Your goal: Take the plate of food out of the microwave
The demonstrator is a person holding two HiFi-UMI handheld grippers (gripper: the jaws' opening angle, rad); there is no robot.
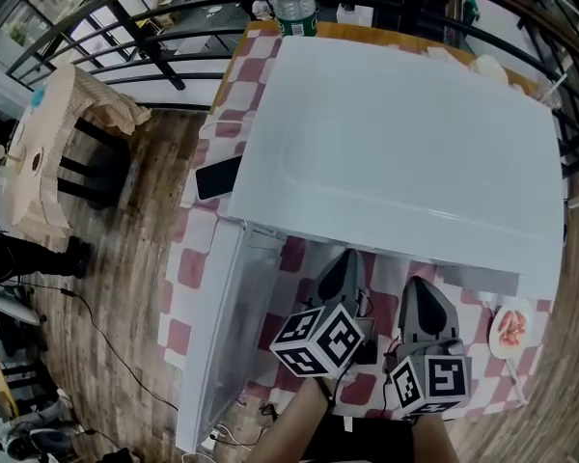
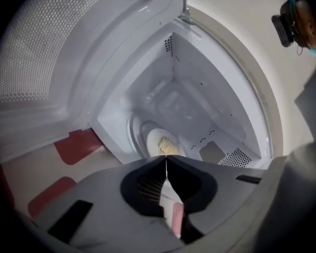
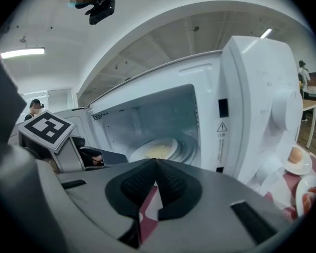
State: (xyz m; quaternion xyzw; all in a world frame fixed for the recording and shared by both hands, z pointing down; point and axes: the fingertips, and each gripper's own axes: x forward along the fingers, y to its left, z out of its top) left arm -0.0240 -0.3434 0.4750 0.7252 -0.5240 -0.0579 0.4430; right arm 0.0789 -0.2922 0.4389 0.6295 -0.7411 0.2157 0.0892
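White microwave (image 1: 396,133) x1, door (image 1: 215,340) open, 1 plate of food (image 3: 157,151) inside; L gripper (image 2: 166,158) & R gripper (image 3: 157,163) both closed, empty.

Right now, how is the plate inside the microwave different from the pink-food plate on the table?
The microwave plate sits inside the open microwave; the pink-food plate lies outside on the checked cloth. The microwave plate carries pale yellow food; the pink-food plate carries pink food. Both are white and hold food.
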